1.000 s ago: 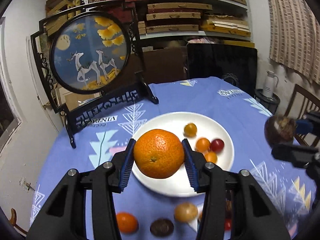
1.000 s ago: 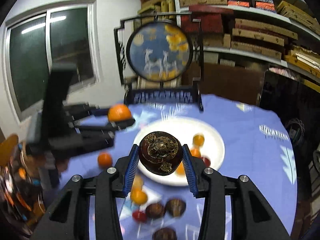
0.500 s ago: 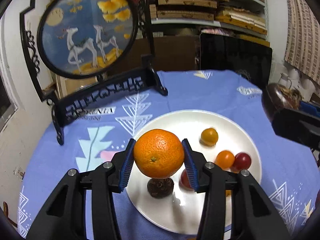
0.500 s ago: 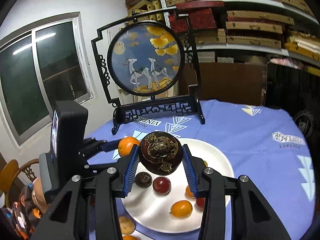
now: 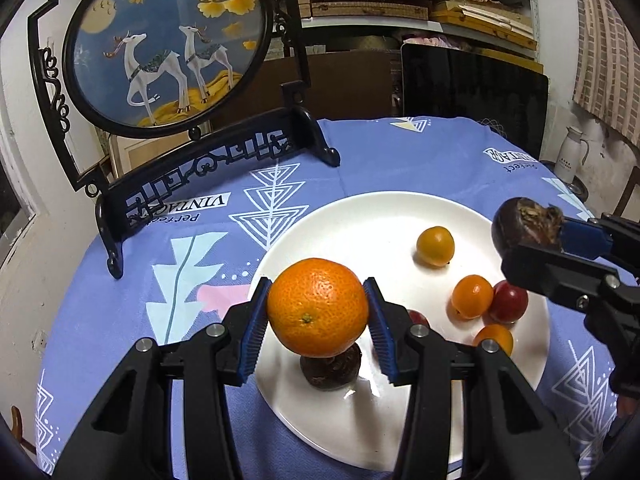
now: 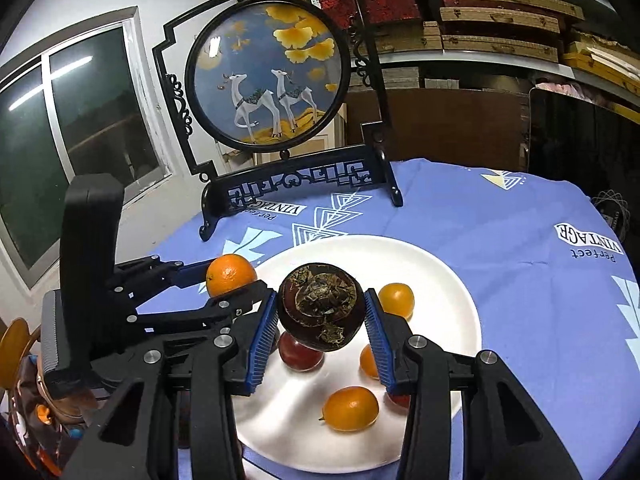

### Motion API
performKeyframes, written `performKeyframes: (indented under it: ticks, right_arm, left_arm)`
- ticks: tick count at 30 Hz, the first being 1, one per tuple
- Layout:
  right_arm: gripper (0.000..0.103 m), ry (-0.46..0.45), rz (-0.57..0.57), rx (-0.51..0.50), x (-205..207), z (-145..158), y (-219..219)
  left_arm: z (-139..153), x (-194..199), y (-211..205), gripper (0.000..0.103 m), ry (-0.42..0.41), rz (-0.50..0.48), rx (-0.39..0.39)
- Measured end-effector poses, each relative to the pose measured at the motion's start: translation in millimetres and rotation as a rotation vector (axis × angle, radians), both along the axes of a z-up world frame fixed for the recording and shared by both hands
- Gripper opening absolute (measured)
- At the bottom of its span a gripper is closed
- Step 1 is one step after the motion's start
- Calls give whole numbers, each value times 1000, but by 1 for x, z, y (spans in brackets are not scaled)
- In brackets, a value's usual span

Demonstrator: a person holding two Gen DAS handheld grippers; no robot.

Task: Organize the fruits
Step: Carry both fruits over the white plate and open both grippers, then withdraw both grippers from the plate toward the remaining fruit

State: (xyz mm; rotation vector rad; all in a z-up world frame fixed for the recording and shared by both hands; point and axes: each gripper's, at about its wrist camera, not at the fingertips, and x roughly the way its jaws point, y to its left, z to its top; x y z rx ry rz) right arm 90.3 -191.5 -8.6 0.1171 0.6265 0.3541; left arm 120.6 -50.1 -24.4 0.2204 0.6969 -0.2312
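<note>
My left gripper (image 5: 316,312) is shut on a large orange (image 5: 317,306), held above the near left part of the white plate (image 5: 360,216). My right gripper (image 6: 322,320) is shut on a dark brown round fruit (image 6: 321,306) with a flaky patch, held over the plate (image 6: 440,264). On the plate lie a small yellow-orange fruit (image 5: 435,246), an orange one (image 5: 472,296), a dark red one (image 5: 509,301) and a brown fruit (image 5: 330,372) under the orange. The right gripper with its brown fruit (image 5: 526,228) shows at the right edge of the left wrist view.
The plate sits on a blue patterned tablecloth (image 5: 380,152). A black ornamental stand with a round deer picture (image 5: 168,44) rises at the back left of the table. A dark screen (image 5: 472,84) and shelves of boxes lie behind. A white jug (image 5: 570,152) stands at the far right.
Both grippers have come forward and down over the plate, each still holding its fruit. The loose fruits near the table's front edge have dropped out of the left wrist view.
</note>
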Motion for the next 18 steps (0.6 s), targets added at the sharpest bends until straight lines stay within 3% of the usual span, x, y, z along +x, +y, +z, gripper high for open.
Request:
performKeyframes:
  ticks: [8, 9, 10, 11, 18]
  right_arm:
    - [44, 30, -72, -38, 12, -16, -4]
    - [47, 32, -79, -35, 13, -18, -5]
    - [60, 35, -87, -30, 14, -19, -8]
    - [63, 32, -93, -25, 13, -20, -10]
    - [67, 13, -89, -13, 8, -15, -12]
  left_arm:
    - [-5, 4, -2, 47, 14, 10, 5]
    - [-5, 4, -1, 54, 6, 19, 8]
    - [-5, 4, 0, 62, -3, 22, 10]
    - [-4, 3, 0, 64, -12, 26, 10]
    - [-3, 2, 0, 68, -21, 23, 13]
